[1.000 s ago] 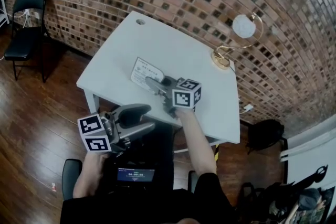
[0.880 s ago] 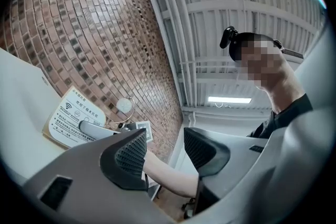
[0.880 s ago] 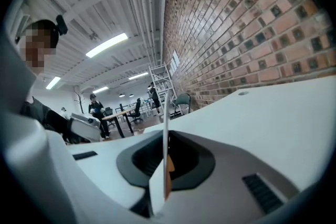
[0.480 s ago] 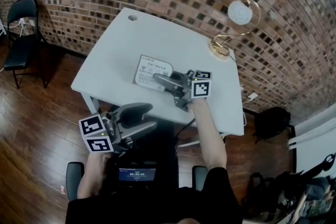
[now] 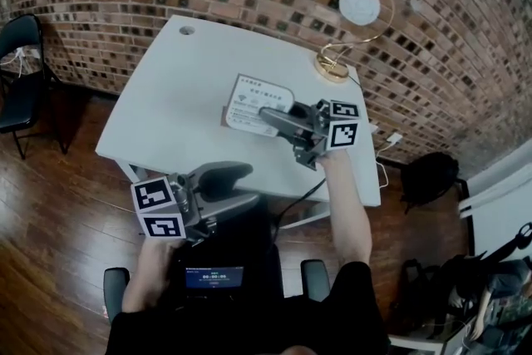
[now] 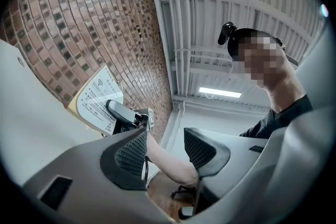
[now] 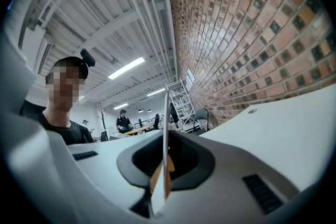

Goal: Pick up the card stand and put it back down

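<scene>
The card stand (image 5: 253, 102) is a white printed card in a thin holder, over the middle of the white table (image 5: 174, 96). My right gripper (image 5: 270, 114) reaches in from the right and is shut on the stand's near edge. In the right gripper view the stand (image 7: 166, 134) shows edge-on as a thin sheet pinched between the jaws of the right gripper (image 7: 165, 165). My left gripper (image 5: 243, 185) hangs low in front of the table edge, open and empty. In the left gripper view, the card stand (image 6: 97, 99) shows beyond the left gripper (image 6: 167, 152).
A gold desk lamp with a white globe (image 5: 349, 29) stands at the table's far right corner by the brick wall. A black folding chair (image 5: 17, 71) is at the far left on the wooden floor. A dark bag (image 5: 428, 179) lies right of the table.
My right gripper has moved right and farther over the table with the card stand in it. The head view has swung too. The left gripper has barely moved.
</scene>
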A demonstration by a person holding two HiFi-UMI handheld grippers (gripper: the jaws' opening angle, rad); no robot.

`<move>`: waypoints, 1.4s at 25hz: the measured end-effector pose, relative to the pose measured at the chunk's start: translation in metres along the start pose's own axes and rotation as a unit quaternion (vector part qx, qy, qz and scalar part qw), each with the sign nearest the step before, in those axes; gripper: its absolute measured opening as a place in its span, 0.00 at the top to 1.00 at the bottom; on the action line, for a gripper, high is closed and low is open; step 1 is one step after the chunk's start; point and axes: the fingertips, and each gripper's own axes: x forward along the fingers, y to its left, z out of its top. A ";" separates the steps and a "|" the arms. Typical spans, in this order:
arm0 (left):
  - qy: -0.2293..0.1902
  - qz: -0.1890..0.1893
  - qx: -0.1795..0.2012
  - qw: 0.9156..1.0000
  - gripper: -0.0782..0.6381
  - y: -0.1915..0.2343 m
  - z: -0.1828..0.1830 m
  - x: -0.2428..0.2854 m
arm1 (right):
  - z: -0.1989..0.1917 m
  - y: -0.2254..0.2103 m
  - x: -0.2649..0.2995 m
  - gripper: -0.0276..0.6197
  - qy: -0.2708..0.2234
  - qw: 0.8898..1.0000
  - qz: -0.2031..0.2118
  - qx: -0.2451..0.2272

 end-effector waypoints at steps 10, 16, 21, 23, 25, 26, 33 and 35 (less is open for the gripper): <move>0.007 0.005 -0.031 0.999 0.59 0.017 -0.006 0.021 | 0.016 -0.010 -0.044 0.92 -0.019 1.000 -0.011 -0.010; 0.008 0.007 -0.041 0.999 0.59 0.029 -0.006 0.031 | 0.031 -0.020 -0.060 0.92 -0.028 0.999 -0.013 -0.019; 0.012 0.007 -0.047 0.999 0.59 0.041 -0.007 0.038 | 0.037 -0.031 -0.063 0.92 -0.024 0.999 -0.020 -0.030; 0.010 0.008 -0.048 0.999 0.59 0.046 -0.004 0.041 | 0.040 -0.037 -0.065 0.92 -0.022 0.999 -0.022 -0.028; 0.004 0.010 -0.053 0.999 0.59 0.053 -0.001 0.043 | 0.041 -0.045 -0.069 0.92 -0.020 0.999 -0.019 -0.024; 0.001 0.011 -0.057 0.998 0.59 0.056 -0.001 0.043 | 0.043 -0.049 -0.070 0.92 -0.019 0.999 -0.018 -0.024; -0.002 0.004 -0.062 0.998 0.59 0.073 0.007 0.055 | 0.069 -0.080 -0.080 0.92 -0.018 0.999 -0.014 -0.029; -0.003 0.002 -0.064 0.998 0.59 0.078 0.008 0.057 | 0.078 -0.093 -0.080 0.92 -0.011 0.998 -0.028 -0.049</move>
